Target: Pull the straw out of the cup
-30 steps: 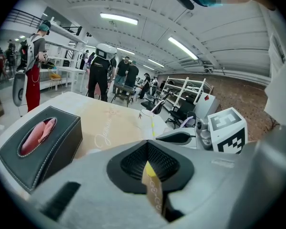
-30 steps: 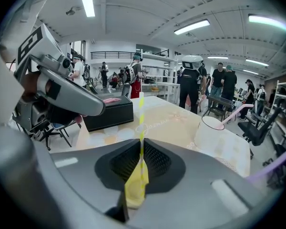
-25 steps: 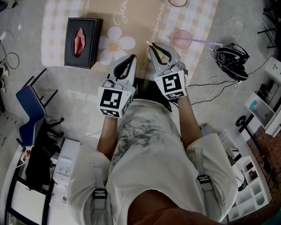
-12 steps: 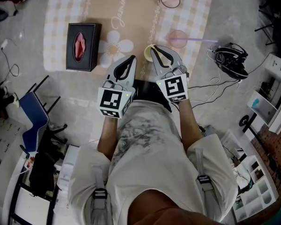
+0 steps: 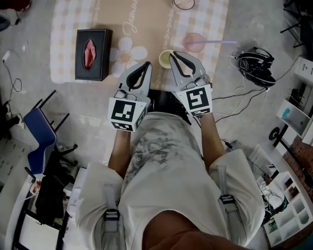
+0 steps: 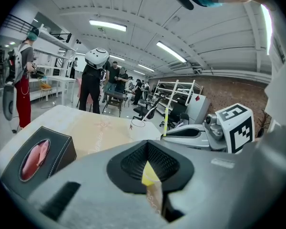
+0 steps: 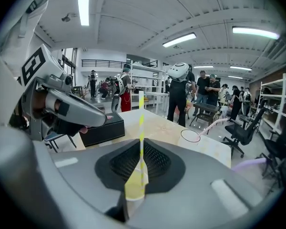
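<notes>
Right of the one tissue box (image 5: pixel 94 47): three cups, namely clear cup (image 5: pixel 183 0), pink cup (image 5: pixel 195 42) and yellow cup (image 5: pixel 166 58). Three straws: pink straw (image 7: pixel 212 124), purple straw (image 5: pixel 219 42), striped straw (image 7: pixel 141 113). Two tools: left tool (image 5: pixel 147 64), right tool (image 5: pixel 173 55).

So the table (image 5: pixel 68 61) wears a beige checked cloth with a daisy print. A black tissue box (image 5: pixel 93 54) sits left of the left gripper (image 5: pixel 146 65), well apart from it. A yellow cup (image 5: pixel 165 58) stands just beside the right gripper (image 5: pixel 173 56) tip. The pink cup (image 5: pixel 195 42) is beyond that claw, slightly right, and the clear glass (image 5: pixel 183 0) is way past it at the far end.
</notes>
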